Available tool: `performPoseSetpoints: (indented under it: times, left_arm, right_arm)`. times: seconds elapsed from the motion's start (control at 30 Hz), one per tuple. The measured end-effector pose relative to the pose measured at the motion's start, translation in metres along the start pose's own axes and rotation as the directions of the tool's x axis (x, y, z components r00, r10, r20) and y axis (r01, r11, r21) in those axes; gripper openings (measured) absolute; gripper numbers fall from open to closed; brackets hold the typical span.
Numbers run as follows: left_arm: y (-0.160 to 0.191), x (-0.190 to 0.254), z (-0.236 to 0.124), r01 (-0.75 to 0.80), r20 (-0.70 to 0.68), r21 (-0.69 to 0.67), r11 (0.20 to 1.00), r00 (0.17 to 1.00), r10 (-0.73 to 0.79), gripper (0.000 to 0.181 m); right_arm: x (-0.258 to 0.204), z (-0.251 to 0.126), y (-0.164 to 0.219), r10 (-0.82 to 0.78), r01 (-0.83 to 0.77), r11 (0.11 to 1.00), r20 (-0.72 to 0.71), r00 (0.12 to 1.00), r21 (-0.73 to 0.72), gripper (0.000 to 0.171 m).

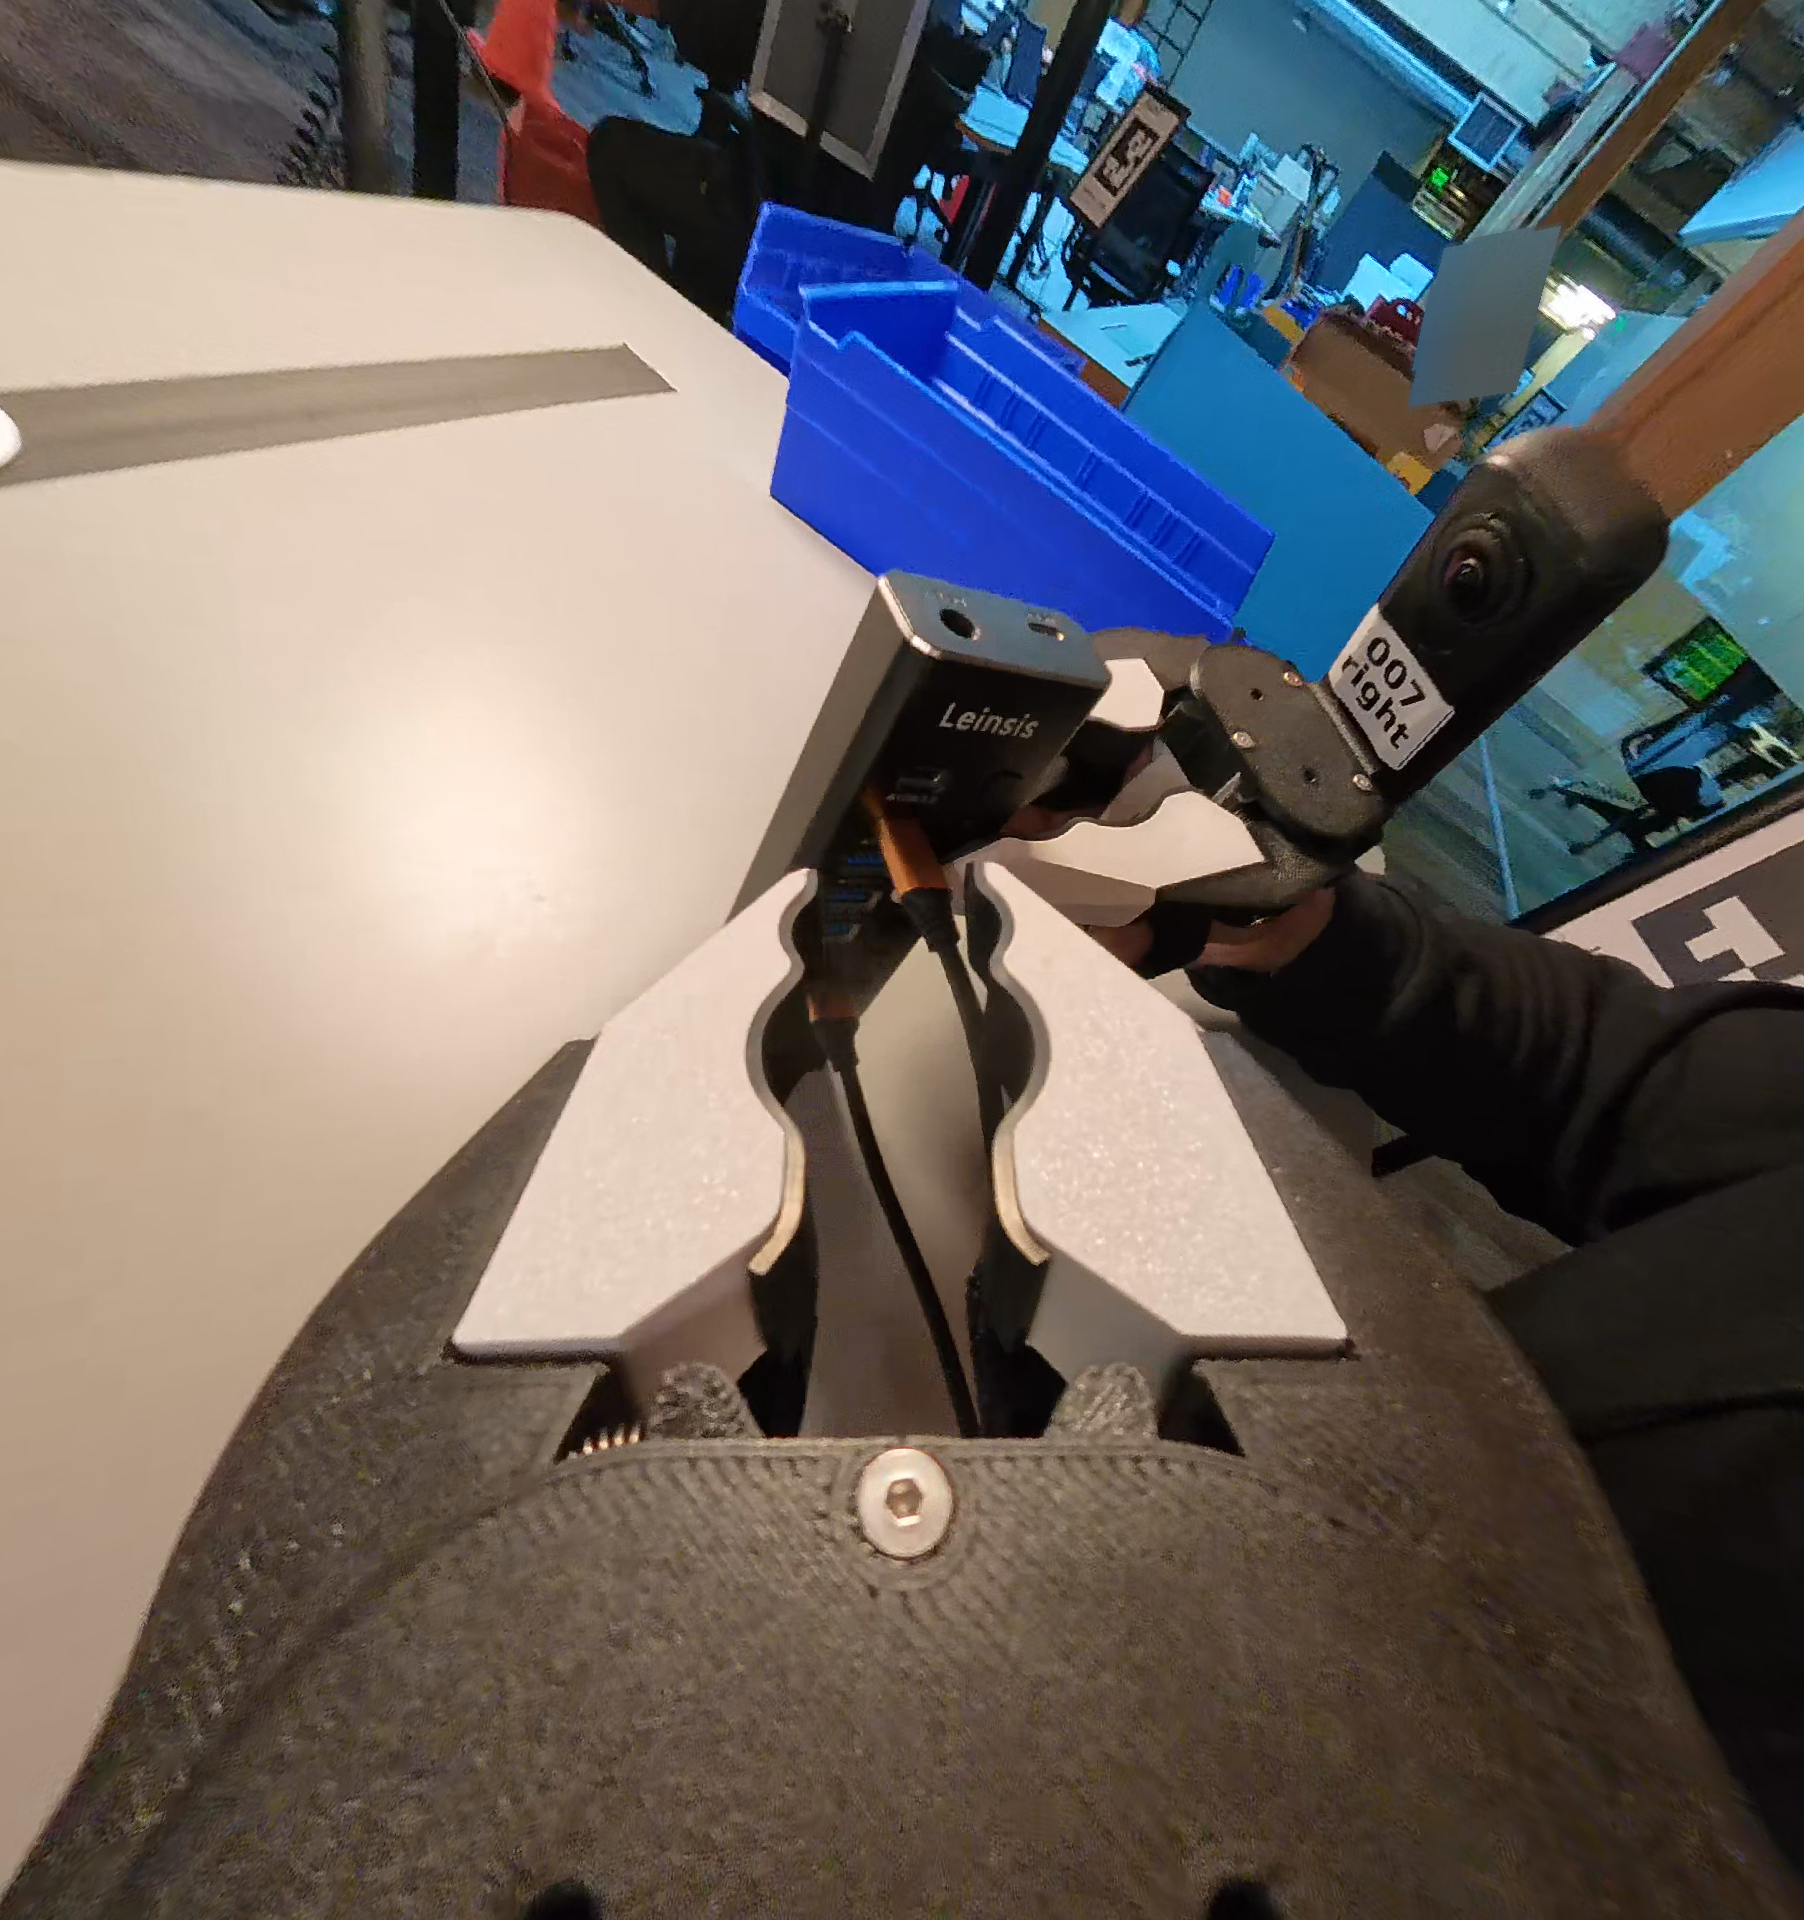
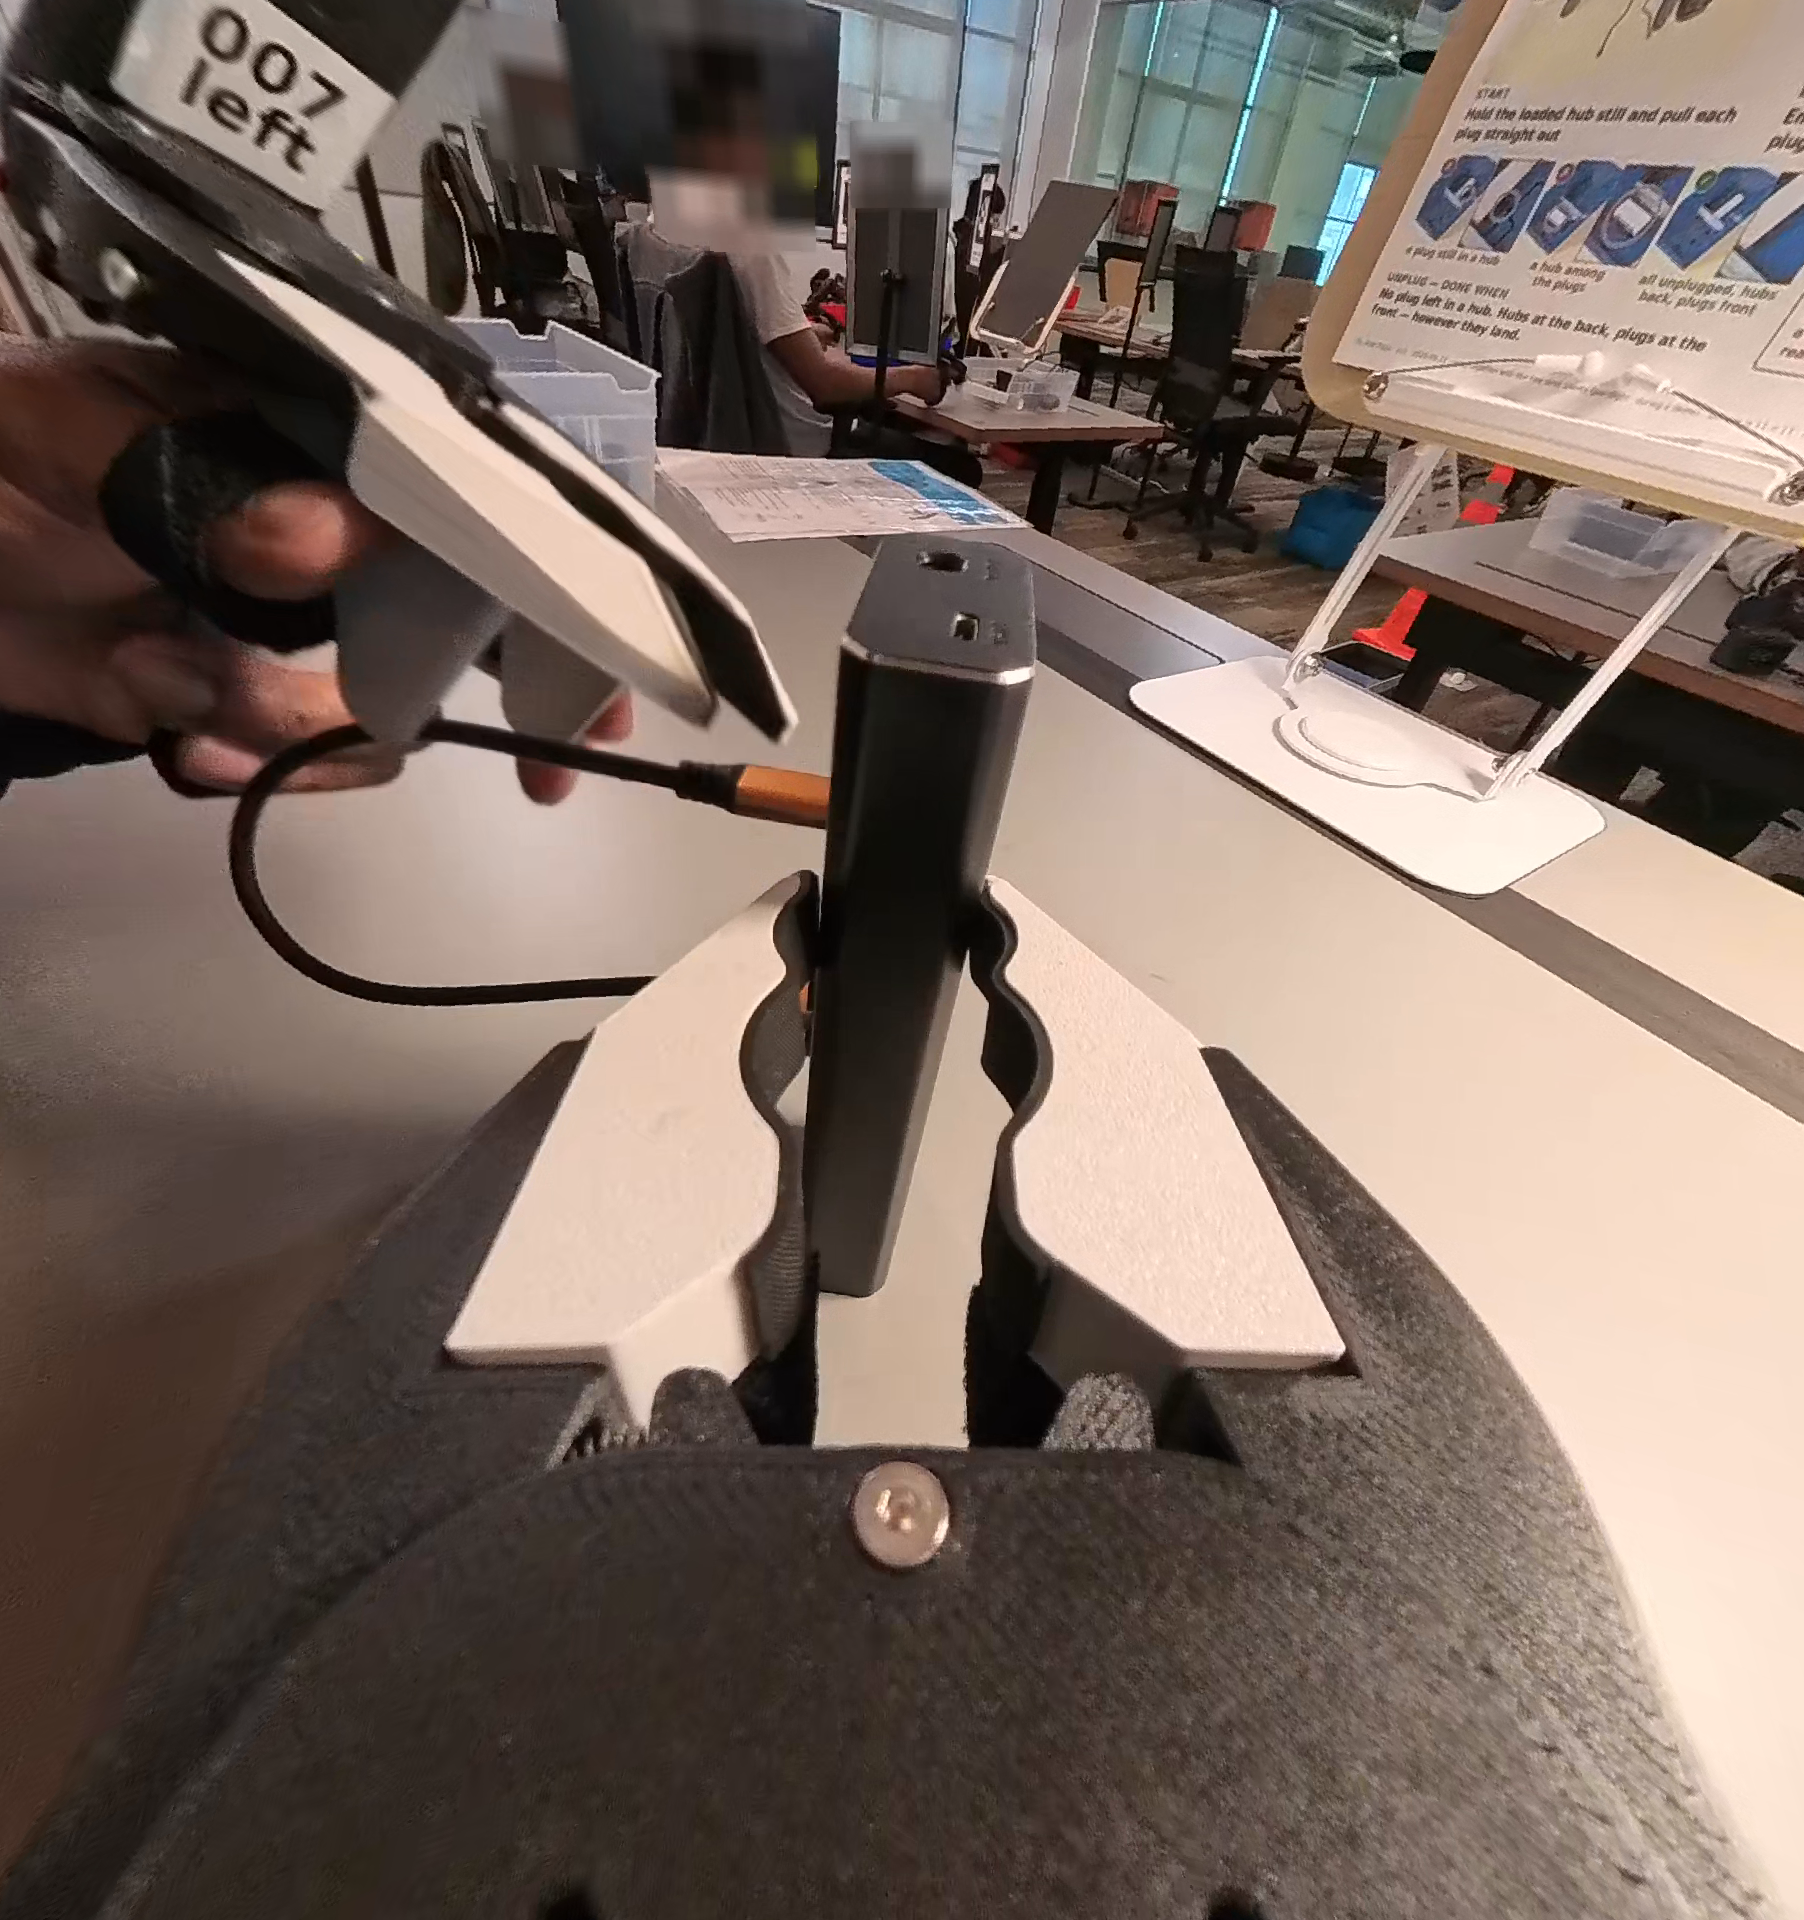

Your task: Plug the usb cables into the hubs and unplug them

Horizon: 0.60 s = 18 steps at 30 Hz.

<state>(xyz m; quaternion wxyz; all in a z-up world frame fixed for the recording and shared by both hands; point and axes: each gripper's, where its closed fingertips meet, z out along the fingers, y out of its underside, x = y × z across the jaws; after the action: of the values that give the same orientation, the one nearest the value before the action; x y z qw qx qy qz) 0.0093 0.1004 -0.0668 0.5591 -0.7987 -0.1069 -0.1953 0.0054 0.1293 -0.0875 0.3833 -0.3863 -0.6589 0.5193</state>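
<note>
A dark grey USB hub point(image 2: 919, 883) stands upright above the white table point(image 2: 1397, 1143), clamped between my right gripper's point(image 2: 898, 904) fingers. A black cable point(image 2: 254, 831) with an orange-collared plug point(image 2: 773, 795) sits in the hub's left side. A second orange plug point(image 1: 833, 1006) shows lower on the same side. My left gripper point(image 1: 893, 899) is partly open and empty, its tips just short of the hub point(image 1: 981, 717) and over the upper plug point(image 1: 903, 847); the cables run below the gap. In the right wrist view the left gripper point(image 2: 742, 707) hovers just above that plug.
Blue bins point(image 1: 981, 447) stand at the table's far edge behind the hub. A white document stand point(image 2: 1397, 769) with an instruction sheet is at the right. A clear bin point(image 2: 576, 405) and a paper sheet point(image 2: 836, 499) lie at the back. People sit at desks beyond.
</note>
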Motion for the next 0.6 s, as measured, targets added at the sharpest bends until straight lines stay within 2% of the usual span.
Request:
performPoseSetpoints:
  times: [0.13,0.3,0.47,0.6]
  left_arm:
    - [-0.014,-0.002,-0.030,-0.057,0.032,0.104,0.993,0.998,0.054,0.039]
    - [-0.015,-0.012,-0.085,-0.112,0.101,0.202,0.973,0.991,0.093,0.042]
    - [0.000,-0.032,-0.155,-0.126,0.229,0.261,0.957,0.971,0.065,0.042]
    - [0.015,-0.051,-0.226,-0.141,0.377,0.298,0.944,0.926,0.020,0.043]
  right_arm:
    - [0.004,-0.002,0.001,0.022,-0.022,1.000,0.002,1.000,0.009,0.029]
    - [0.006,-0.003,0.002,0.058,-0.059,0.998,0.035,0.998,0.021,0.032]
    - [0.006,-0.004,0.003,0.059,-0.060,0.998,0.034,0.998,0.022,0.033]
    - [0.007,-0.004,0.003,0.066,-0.067,0.997,0.038,0.997,0.028,0.035]
